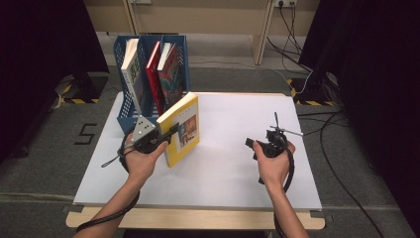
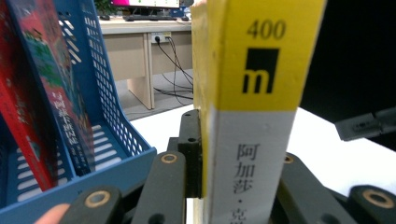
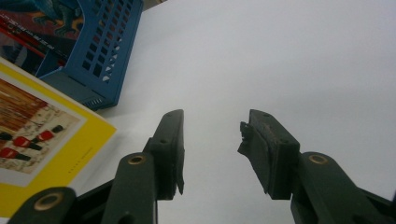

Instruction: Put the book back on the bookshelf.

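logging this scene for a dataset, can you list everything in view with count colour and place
yellow book: 1, yellow and white, upright at table centre-left, clamped in left gripper
file rack: 1, blue, back left table corner
books in rack: 3, white, red and multicoloured, standing in the rack's slots
table: 1, white top with wood edge, centre
cables: several, black, on floor at back right
left gripper: 1, black, shut on the book's spine
right gripper: 1, black, jaws open over bare table
hands: 2, at the near edge

Yellow book [image 1: 182,130] upright on white table, just beside blue rack.
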A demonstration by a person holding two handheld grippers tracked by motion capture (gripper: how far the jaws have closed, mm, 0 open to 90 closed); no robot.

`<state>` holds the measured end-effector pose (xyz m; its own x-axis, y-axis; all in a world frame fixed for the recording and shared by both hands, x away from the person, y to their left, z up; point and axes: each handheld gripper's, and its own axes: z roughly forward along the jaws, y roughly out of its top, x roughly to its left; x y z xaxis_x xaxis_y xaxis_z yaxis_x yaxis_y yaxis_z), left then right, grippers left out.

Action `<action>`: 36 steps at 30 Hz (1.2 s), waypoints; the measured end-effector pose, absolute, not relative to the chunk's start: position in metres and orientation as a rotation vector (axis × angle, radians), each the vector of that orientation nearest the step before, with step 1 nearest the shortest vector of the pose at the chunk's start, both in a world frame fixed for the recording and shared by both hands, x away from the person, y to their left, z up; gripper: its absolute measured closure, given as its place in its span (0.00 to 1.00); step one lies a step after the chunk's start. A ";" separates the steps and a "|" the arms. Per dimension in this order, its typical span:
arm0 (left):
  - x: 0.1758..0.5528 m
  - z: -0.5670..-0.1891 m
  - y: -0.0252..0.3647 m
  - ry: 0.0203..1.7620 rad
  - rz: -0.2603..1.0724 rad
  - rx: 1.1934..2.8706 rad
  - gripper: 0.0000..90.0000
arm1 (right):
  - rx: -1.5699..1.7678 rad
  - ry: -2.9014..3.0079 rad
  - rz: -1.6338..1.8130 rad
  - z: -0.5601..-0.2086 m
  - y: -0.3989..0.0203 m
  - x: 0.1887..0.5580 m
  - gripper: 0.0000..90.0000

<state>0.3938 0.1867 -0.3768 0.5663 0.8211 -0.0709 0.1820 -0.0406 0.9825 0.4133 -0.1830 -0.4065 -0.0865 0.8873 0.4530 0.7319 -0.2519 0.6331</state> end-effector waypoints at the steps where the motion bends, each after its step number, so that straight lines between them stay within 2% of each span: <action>1: 0.394 -0.375 0.187 0.879 0.644 1.556 0.84 | 1.988 1.787 1.254 -0.408 -0.184 0.413 0.63; 15: 0.397 -0.356 0.192 0.905 0.671 1.515 0.84 | 1.961 1.772 1.190 -0.429 -0.187 0.406 0.62; 36: 0.408 -0.333 0.204 0.929 0.709 1.461 0.84 | 1.903 1.748 1.189 -0.437 -0.191 0.401 0.61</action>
